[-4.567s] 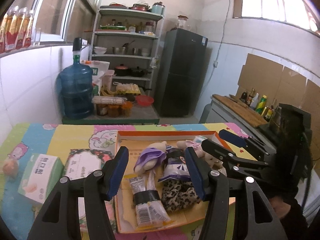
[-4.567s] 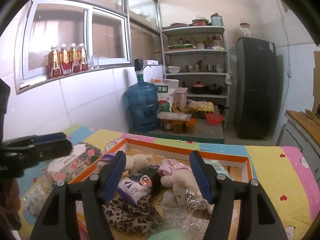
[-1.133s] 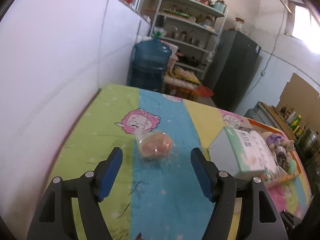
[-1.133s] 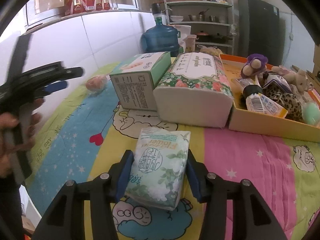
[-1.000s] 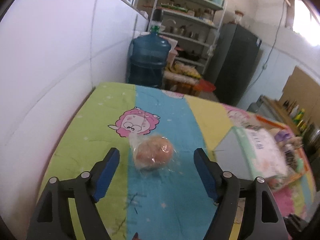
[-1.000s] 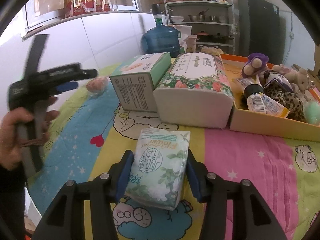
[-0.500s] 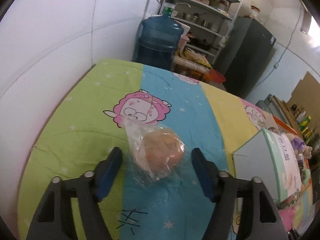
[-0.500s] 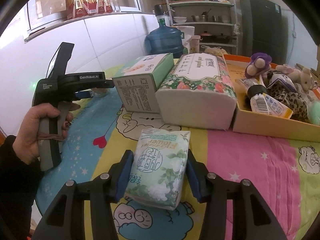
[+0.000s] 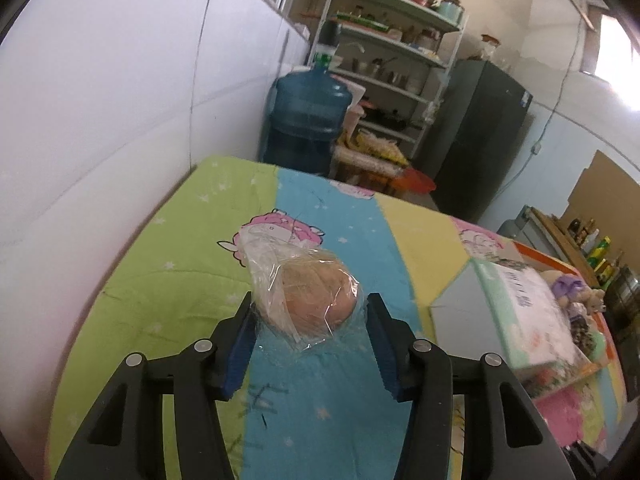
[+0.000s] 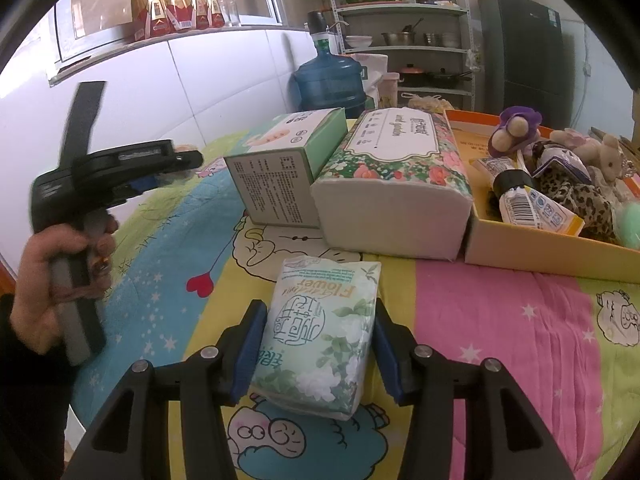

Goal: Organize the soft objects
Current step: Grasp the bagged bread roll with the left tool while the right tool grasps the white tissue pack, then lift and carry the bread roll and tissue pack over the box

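Observation:
A round brown bun in a clear plastic bag (image 9: 312, 296) lies on the blue stripe of the bright cartoon tablecloth (image 9: 344, 224). My left gripper (image 9: 310, 310) straddles it; its jaws are closing and the blue pads (image 9: 244, 340) meet the wrap on both sides. In the right wrist view a hand (image 10: 52, 264) holds that left gripper (image 10: 176, 164) at the far left. My right gripper (image 10: 318, 314) is shut on a green-and-white flowered tissue pack (image 10: 320, 336), which rests on the yellow stripe near the front edge.
A green tissue box (image 10: 288, 160) and a floral tissue pack (image 10: 392, 168) stand side by side mid-table. Right of them an orange cardboard tray (image 10: 540, 248) holds plush toys and tubes. A white tiled wall (image 9: 100, 160) runs along the table's left side, with a blue water jug (image 9: 308, 120) beyond.
The left gripper has come forward over the bagged bun and its jaws have narrowed from wide apart to touching the bag. The right gripper and its tissue pack have not moved.

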Demonstrator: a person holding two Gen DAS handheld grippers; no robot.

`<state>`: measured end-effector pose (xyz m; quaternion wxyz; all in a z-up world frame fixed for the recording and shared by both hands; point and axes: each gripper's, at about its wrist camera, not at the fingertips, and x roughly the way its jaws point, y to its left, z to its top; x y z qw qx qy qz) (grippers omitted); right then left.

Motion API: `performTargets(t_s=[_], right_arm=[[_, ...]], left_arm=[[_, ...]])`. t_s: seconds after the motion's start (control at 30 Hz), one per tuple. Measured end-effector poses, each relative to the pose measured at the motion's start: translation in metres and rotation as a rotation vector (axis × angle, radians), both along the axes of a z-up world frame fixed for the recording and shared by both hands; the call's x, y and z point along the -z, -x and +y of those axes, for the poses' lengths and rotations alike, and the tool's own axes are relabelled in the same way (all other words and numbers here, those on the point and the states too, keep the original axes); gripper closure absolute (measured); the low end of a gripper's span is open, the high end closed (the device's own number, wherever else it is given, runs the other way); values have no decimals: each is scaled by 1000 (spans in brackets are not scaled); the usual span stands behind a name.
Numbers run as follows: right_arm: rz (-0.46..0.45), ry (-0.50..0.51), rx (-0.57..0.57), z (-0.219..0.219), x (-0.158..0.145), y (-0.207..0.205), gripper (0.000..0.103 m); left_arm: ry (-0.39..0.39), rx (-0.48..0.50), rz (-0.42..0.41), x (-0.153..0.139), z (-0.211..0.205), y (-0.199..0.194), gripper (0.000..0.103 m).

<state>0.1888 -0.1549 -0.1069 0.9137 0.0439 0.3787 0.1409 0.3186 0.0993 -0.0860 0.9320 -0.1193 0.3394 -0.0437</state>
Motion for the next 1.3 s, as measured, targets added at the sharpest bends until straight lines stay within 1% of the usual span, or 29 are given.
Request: performTargets(t_s=[0.2, 0.33, 0.47, 0.6, 0.73, 0.9, 1.3], right_arm=[[-17, -12, -5, -1, -1, 7, 53], [-54, -8, -8, -3, -8, 15, 53], [-68, -8, -1, -8, -13, 22, 54], [-105, 8, 16, -17, -23, 31, 54], [-125, 14, 30, -27, -32, 36, 54], [-140, 19, 54, -43, -39, 44, 54], [-156, 15, 129, -87, -48, 51, 55]], left_arm=[[-4, 12, -76, -20, -5, 45, 49], [0, 28, -119, -31, -10, 73, 49], [4, 51, -148, -42, -19, 97, 49], [3, 73, -162, -46, -29, 114, 49], [9, 102, -161, -47, -43, 124, 49], [-4, 143, -171, -49, -65, 134, 49], [-19, 228, -211, -63, -111, 143, 49]])
